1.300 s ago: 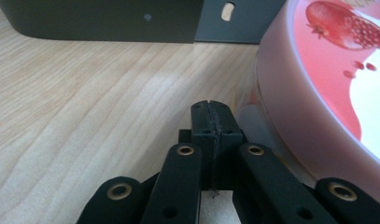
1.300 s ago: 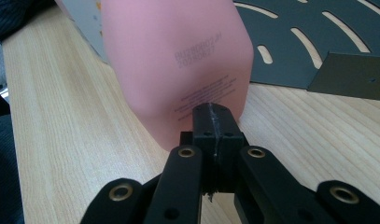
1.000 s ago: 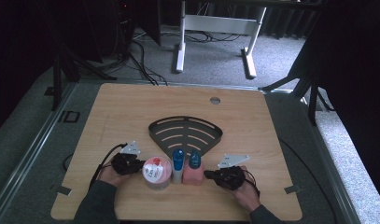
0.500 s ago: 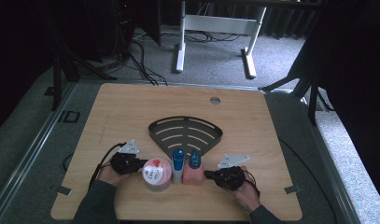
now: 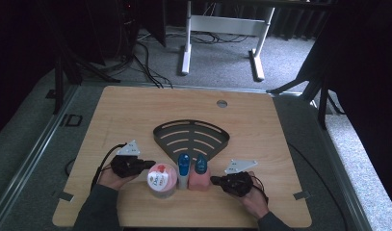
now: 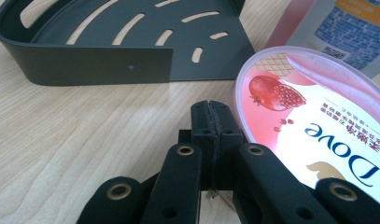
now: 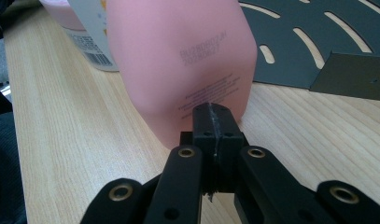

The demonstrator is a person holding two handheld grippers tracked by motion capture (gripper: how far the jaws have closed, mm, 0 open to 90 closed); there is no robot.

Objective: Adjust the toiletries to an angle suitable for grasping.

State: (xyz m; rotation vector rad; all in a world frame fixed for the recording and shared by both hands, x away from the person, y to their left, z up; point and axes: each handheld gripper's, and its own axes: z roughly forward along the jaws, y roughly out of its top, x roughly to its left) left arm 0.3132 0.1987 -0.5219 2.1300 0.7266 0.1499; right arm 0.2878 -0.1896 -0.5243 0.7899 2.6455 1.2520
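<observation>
A light wooden table (image 5: 136, 110) with rounded corners carries a dark slotted fan-shaped rack (image 5: 191, 137) at its middle — just nearer stand a pink round tub (image 5: 162, 179), a white blue-capped bottle (image 5: 183, 169) and a pink blue-capped bottle (image 5: 200, 174).

**Near edge crowded, far half of the table open**

We see the tub (image 5: 162, 179), the white bottle (image 5: 183, 171) and the pink bottle (image 5: 200, 174) standing in a tight row at 6 o'clock of the table (image 5: 136, 108), with no gap to pass between them. The left gripper (image 5: 148, 165), jaws together, sits just at the tub's 9 o'clock; the right gripper (image 5: 215, 180), jaws together, sits at the pink bottle's 3 o'clock. The dark corner rack (image 5: 191, 138) blocks 12 o'clock of the row. Bare wood lies beyond the rack and at both sides.
</observation>
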